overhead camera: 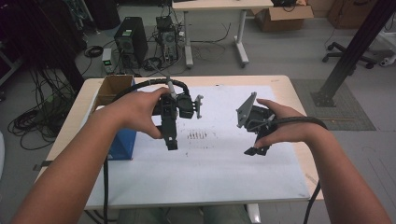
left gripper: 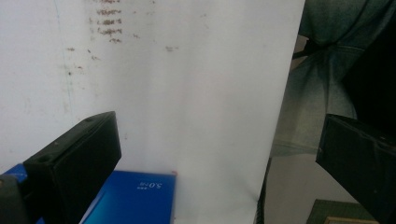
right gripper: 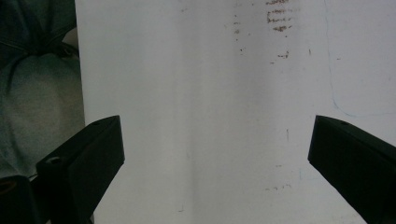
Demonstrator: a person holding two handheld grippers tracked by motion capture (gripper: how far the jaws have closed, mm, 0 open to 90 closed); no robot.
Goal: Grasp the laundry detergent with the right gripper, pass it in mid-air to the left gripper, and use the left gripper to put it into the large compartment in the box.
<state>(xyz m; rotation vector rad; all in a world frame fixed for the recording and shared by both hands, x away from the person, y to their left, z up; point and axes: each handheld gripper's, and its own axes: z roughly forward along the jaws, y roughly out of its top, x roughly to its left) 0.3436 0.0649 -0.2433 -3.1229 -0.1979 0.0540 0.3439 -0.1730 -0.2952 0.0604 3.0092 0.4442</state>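
Left hand-held gripper [left gripper: 219, 154] jaws spread empty, right hand-held gripper [right gripper: 215, 154] likewise, blue box [left gripper: 133, 198] printed "5.0", upside down

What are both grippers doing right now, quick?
Left gripper: open, holding nothing, above the white sheet.
Right gripper: open, holding nothing, above the same sheet.

floor [overhead camera: 289, 51]: grey, cables | white desk [overhead camera: 215, 4] | computer tower [overhead camera: 130, 39] | dim light
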